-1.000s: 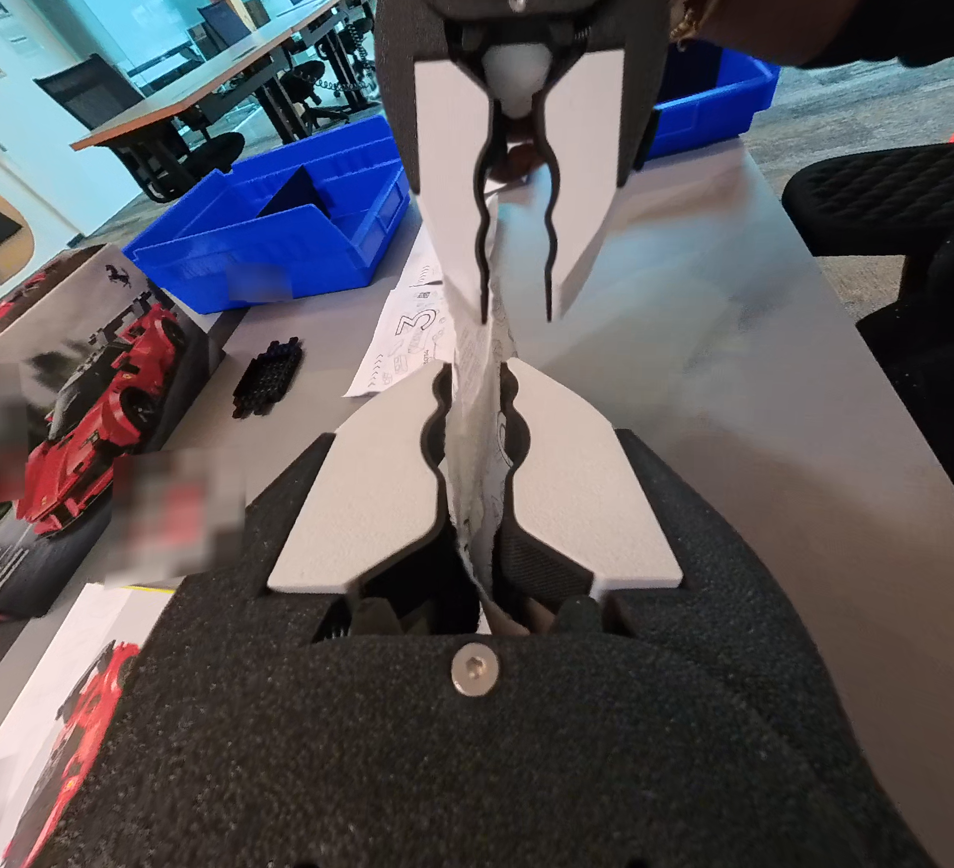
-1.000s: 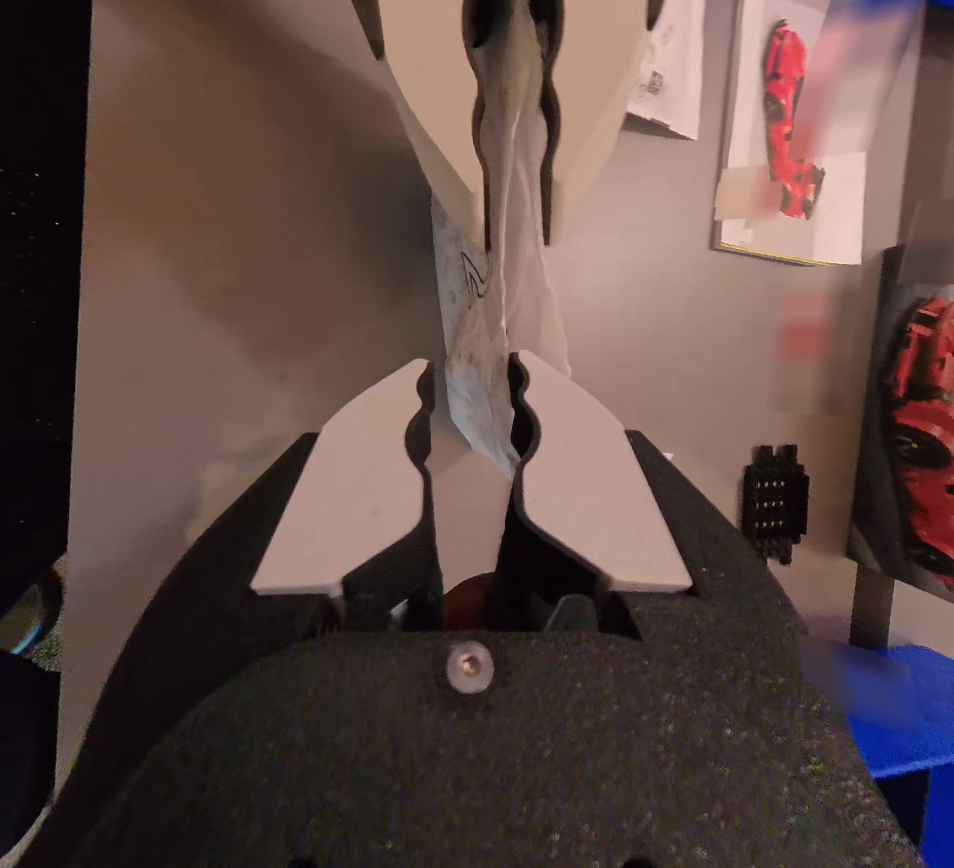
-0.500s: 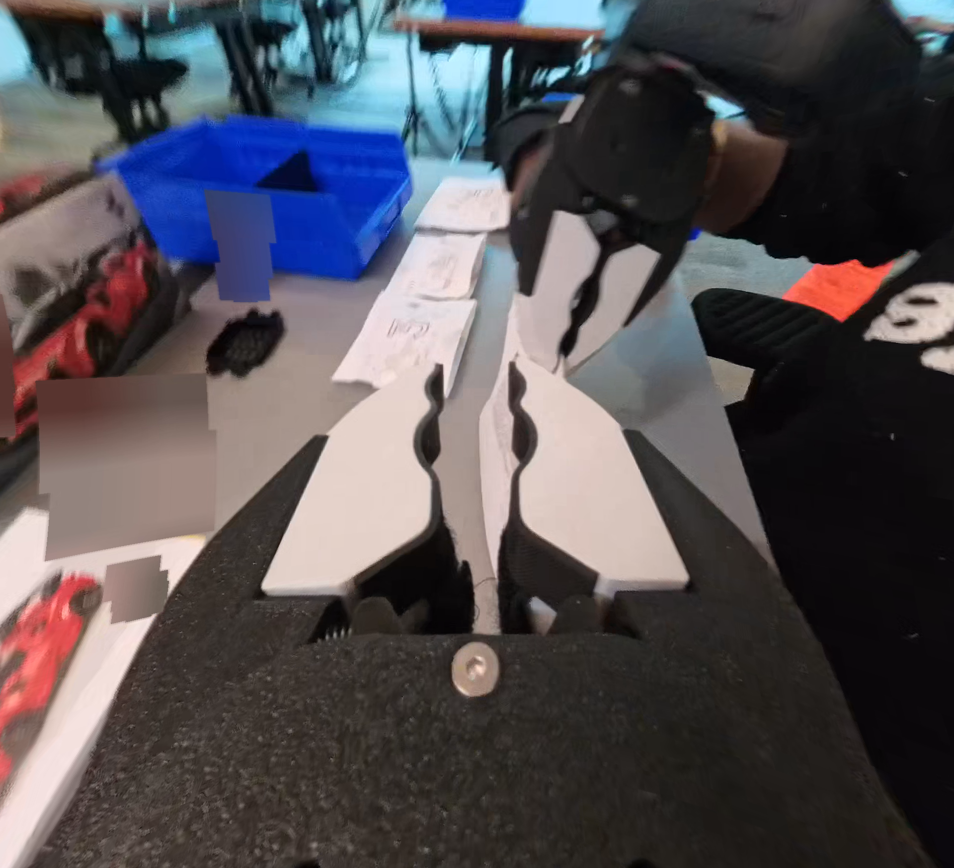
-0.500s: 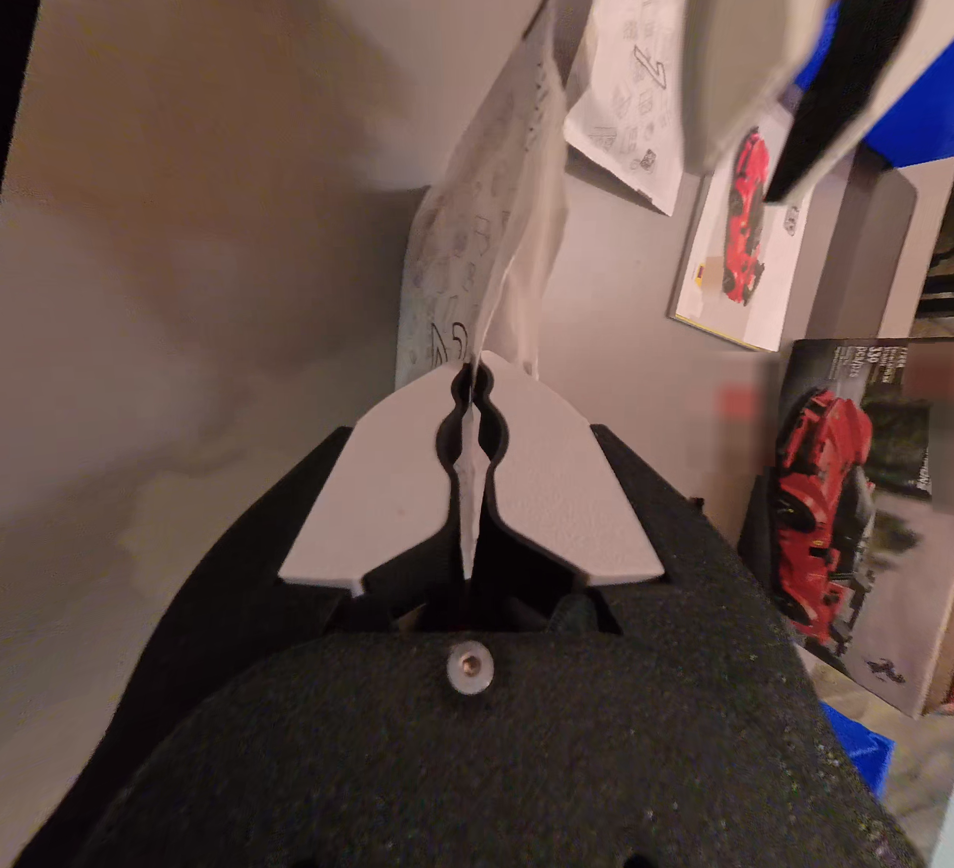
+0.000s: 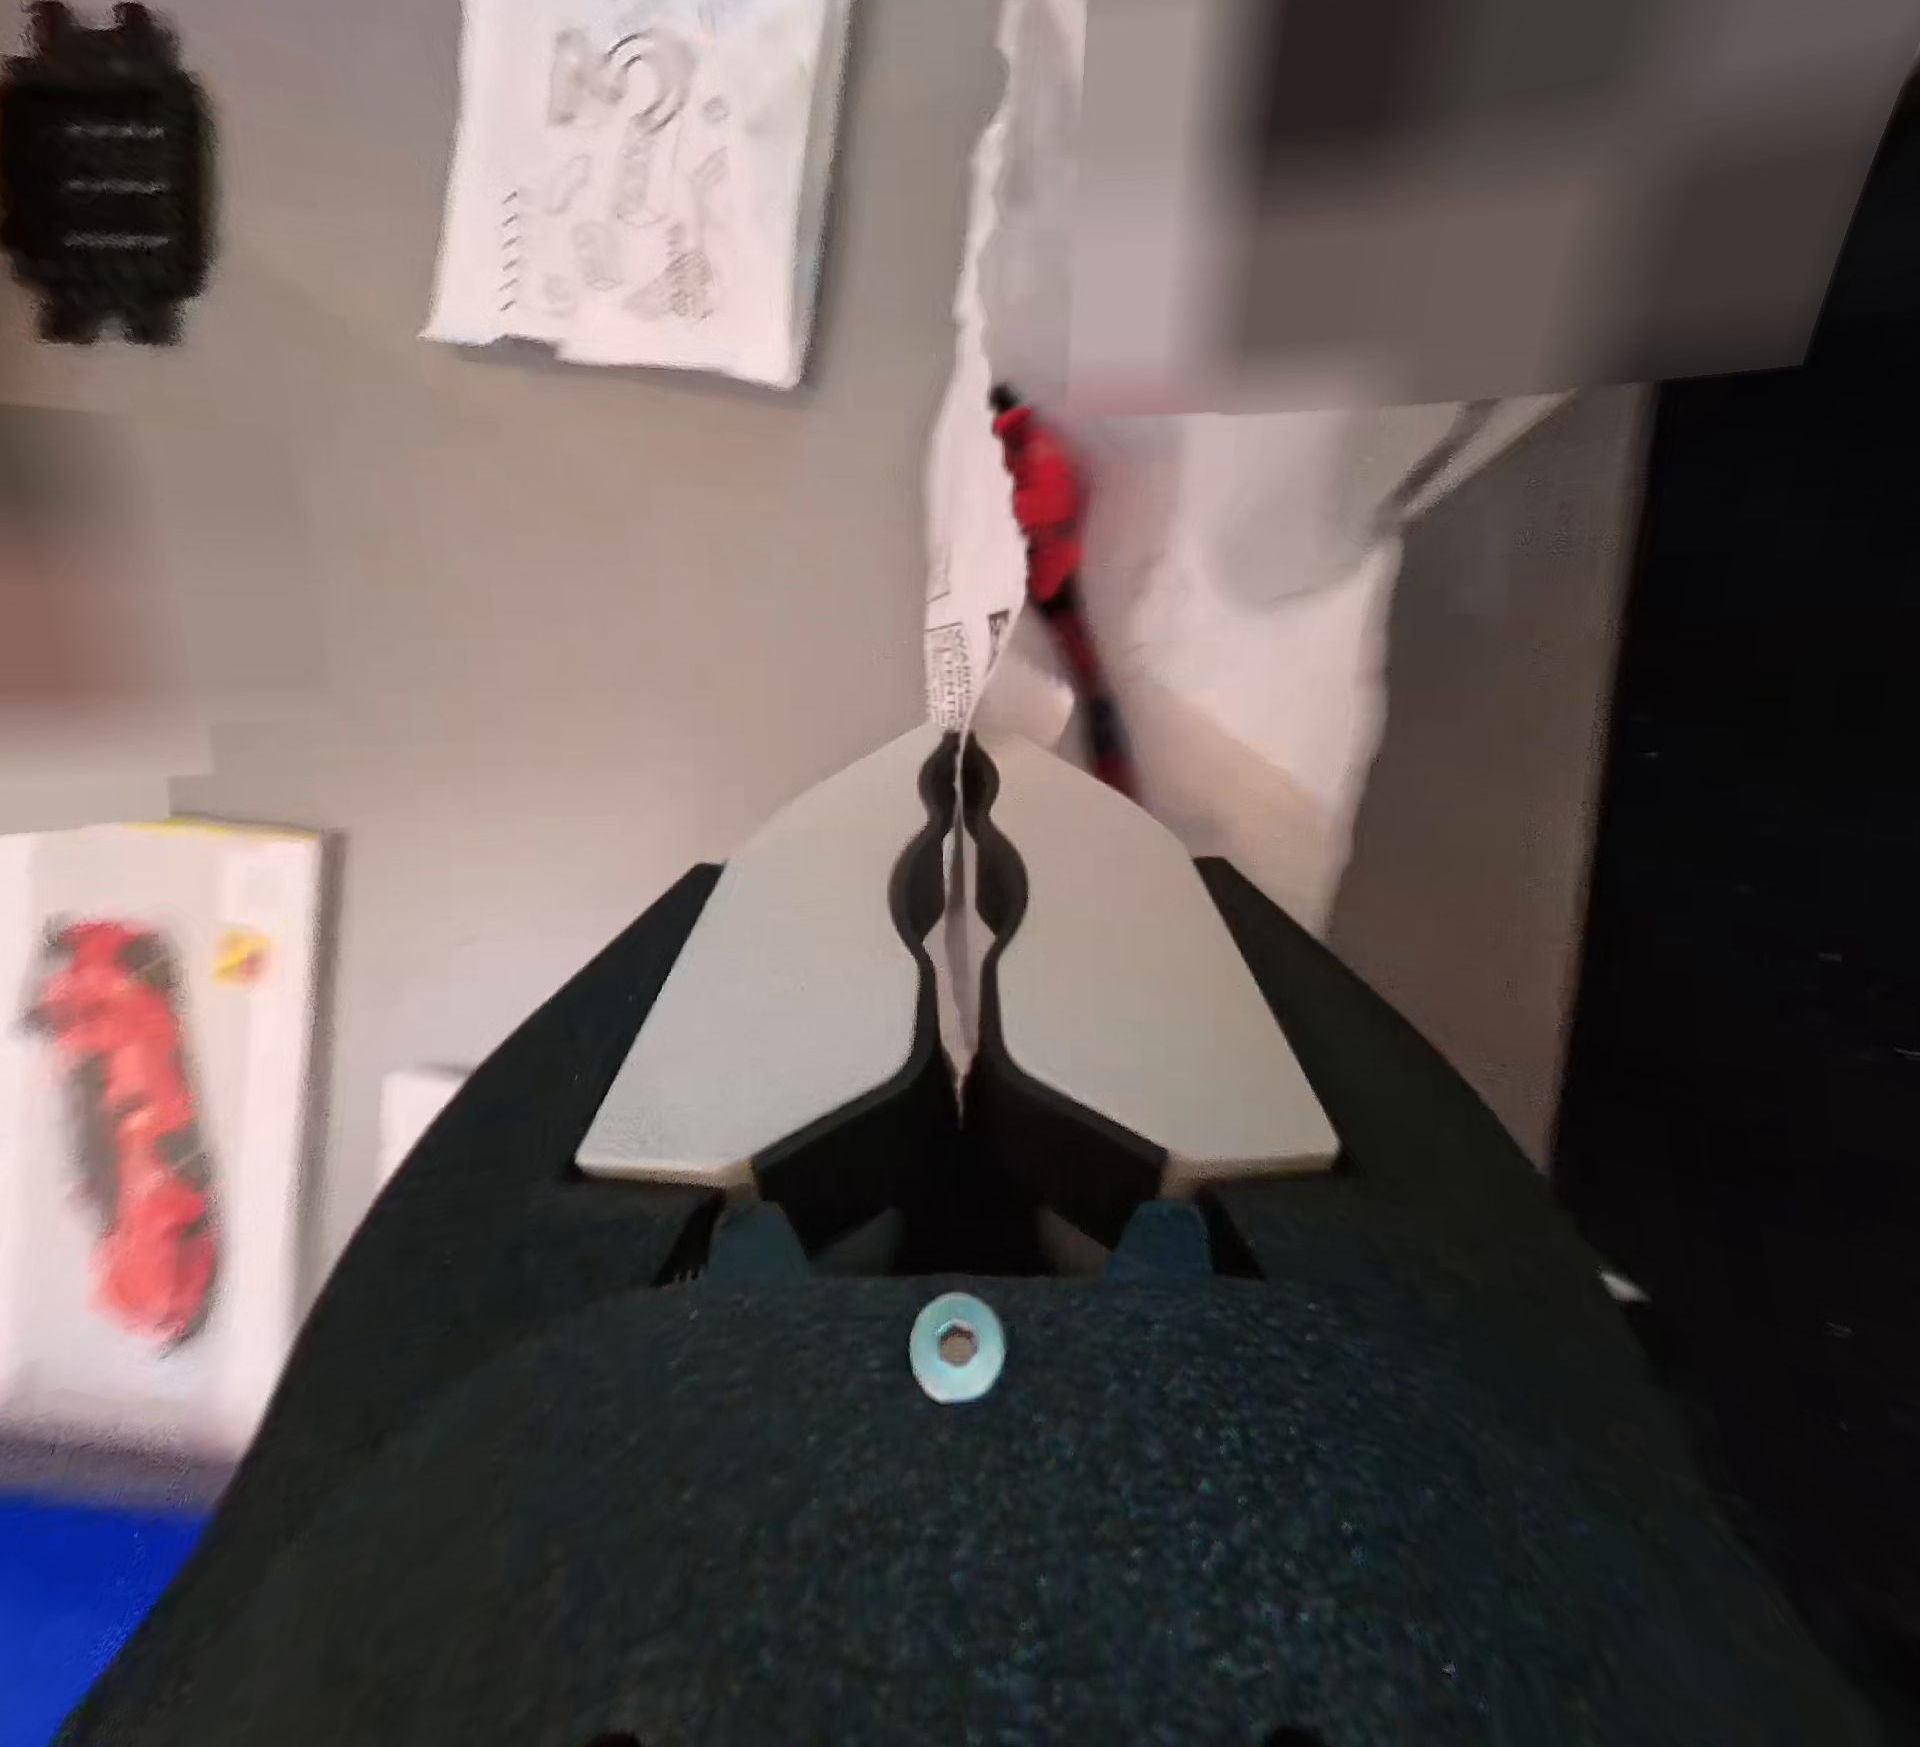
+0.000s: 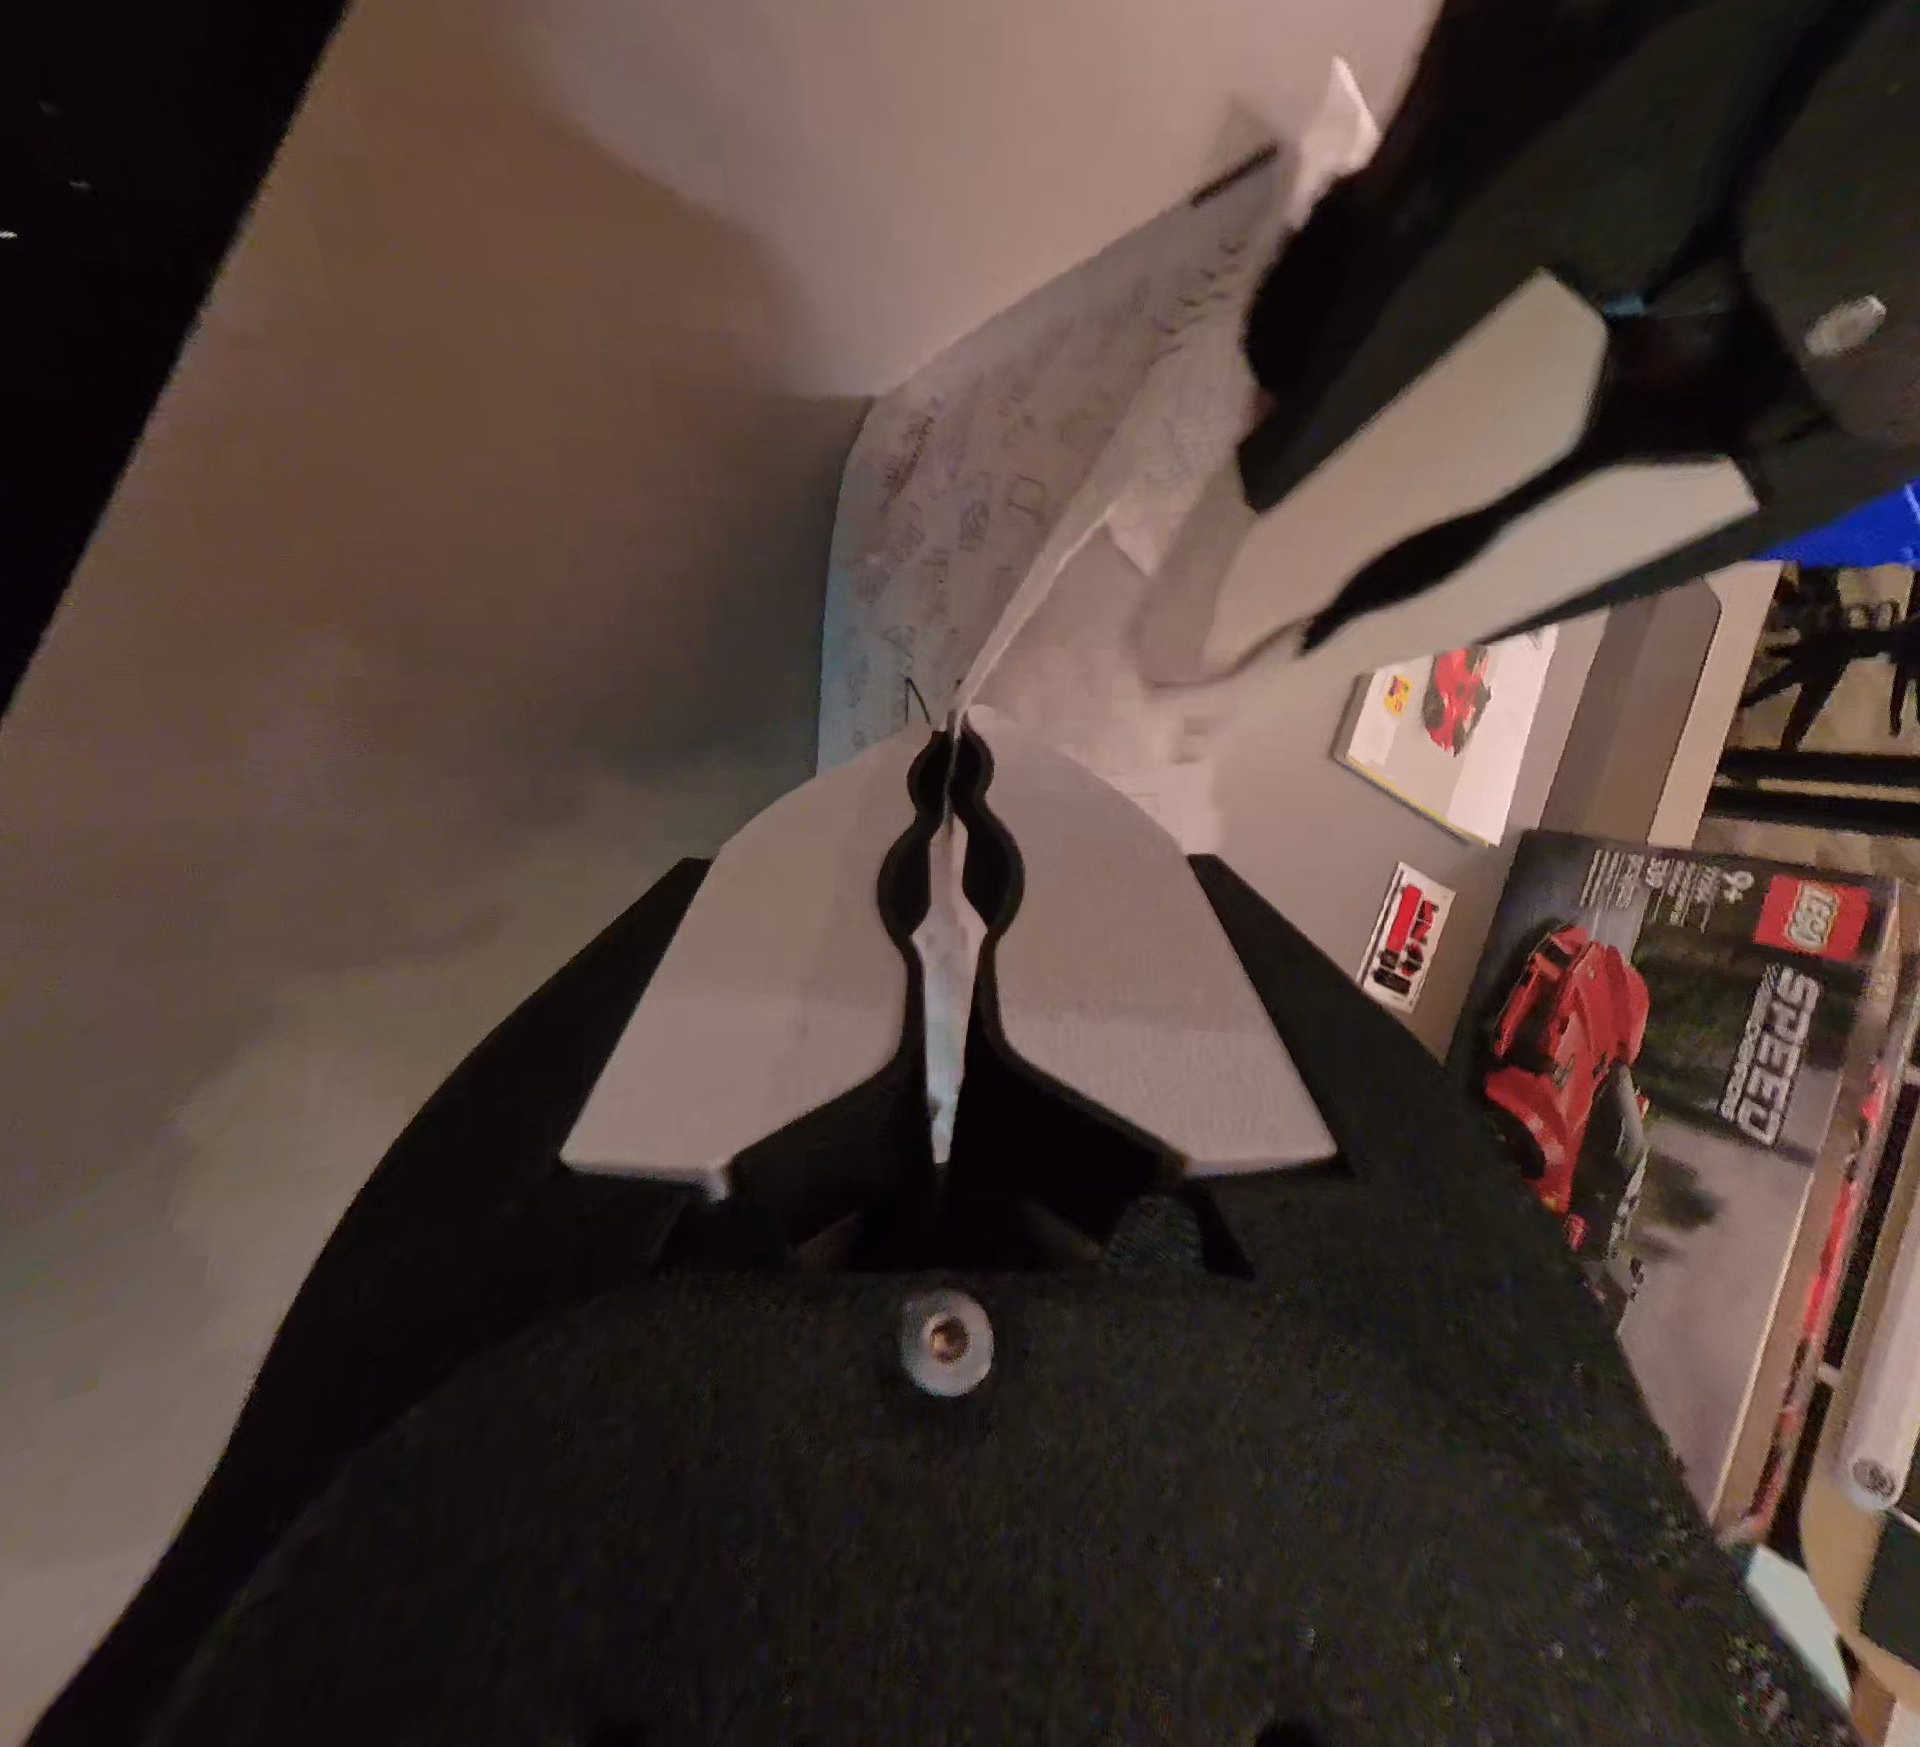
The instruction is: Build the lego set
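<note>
While both of my claws are pinched tight, each has hold of the same white paper bag (image 6: 997, 492), a thin printed pouch with small line drawings on its face. My right gripper (image 6: 951, 741) has its jaws closed all the way onto one edge of the bag, the paper running down between the pads, and the bag fans up and away from the tips toward my left gripper (image 6: 1278, 575), which shows in the upper right of that view, shut on the bag's far end. From the left wrist view, my left gripper (image 5: 954, 741) is likewise clamped on a thin sheet of the bag (image 5: 977, 575), whose ragged torn edge rises above the tips; beside it something red and black (image 5: 1049, 513) shows against the white paper, too blurred to name. The bag hangs over a grey table (image 5: 520, 606). Lying flat on the table to the left are another printed paper bag (image 5: 644, 128), a small black studded piece (image 5: 104, 170) and a white booklet with a red car on its cover (image 5: 135, 1126). Farther right in the right wrist view stand a dark box with a red car on it (image 6: 1662, 1074) and a small sticker sheet (image 6: 1405, 937).
</note>
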